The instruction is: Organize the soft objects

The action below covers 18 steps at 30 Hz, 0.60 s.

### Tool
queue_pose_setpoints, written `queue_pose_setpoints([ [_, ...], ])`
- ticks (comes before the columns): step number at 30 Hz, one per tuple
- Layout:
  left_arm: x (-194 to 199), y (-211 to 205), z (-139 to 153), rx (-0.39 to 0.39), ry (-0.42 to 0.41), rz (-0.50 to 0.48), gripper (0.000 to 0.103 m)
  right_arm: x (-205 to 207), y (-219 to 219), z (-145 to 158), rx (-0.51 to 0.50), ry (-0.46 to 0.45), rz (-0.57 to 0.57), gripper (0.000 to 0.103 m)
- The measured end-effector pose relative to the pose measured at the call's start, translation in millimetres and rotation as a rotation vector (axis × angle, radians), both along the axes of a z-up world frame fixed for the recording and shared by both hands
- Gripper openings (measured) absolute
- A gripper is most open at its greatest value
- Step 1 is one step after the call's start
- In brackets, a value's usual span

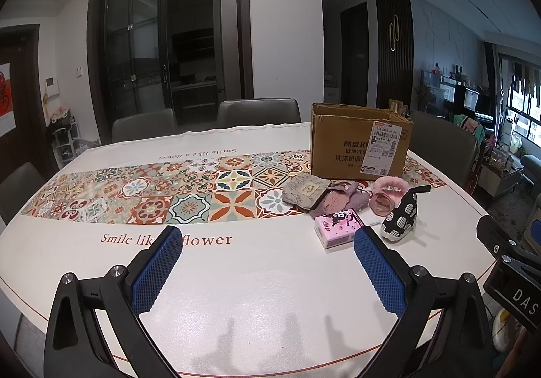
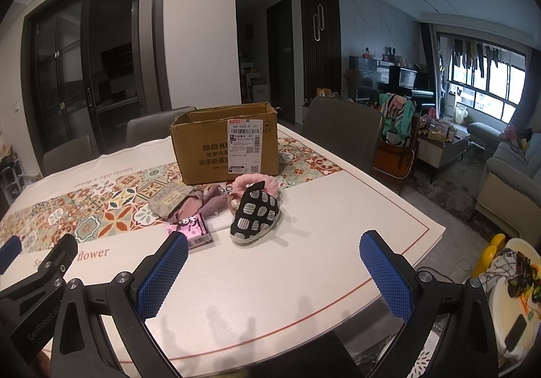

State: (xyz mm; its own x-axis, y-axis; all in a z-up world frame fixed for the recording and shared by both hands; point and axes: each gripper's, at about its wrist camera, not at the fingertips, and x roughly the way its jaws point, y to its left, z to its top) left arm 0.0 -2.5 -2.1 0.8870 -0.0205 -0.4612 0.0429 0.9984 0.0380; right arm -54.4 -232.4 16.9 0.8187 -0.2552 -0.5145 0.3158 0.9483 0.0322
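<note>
Both grippers, left (image 1: 267, 263) and right (image 2: 274, 268), hover low over the bare surface (image 2: 304, 276), jaws spread and empty. Soft things, slipper (image 2: 255, 217) among them, cluster just before the box (image 2: 209, 148), likely their destination.

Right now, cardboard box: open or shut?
Open. The cardboard box stands upright on the table, top flaps not closed over it; contents cannot be seen.

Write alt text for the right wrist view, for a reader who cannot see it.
The open right gripper hovers empty over a white table, facing a black-and-white patterned slipper. Beyond it lie a pink fluffy item, folded cloths, a pink packet and an open cardboard box.
</note>
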Motion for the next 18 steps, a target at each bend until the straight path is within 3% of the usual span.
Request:
queue_pose_setpoints([
  [18,-0.1,0.1,-0.4,-0.003,0.005,-0.005,0.103,1.3,1.5,-1.8,0.001,0.001,0.000,0.103],
])
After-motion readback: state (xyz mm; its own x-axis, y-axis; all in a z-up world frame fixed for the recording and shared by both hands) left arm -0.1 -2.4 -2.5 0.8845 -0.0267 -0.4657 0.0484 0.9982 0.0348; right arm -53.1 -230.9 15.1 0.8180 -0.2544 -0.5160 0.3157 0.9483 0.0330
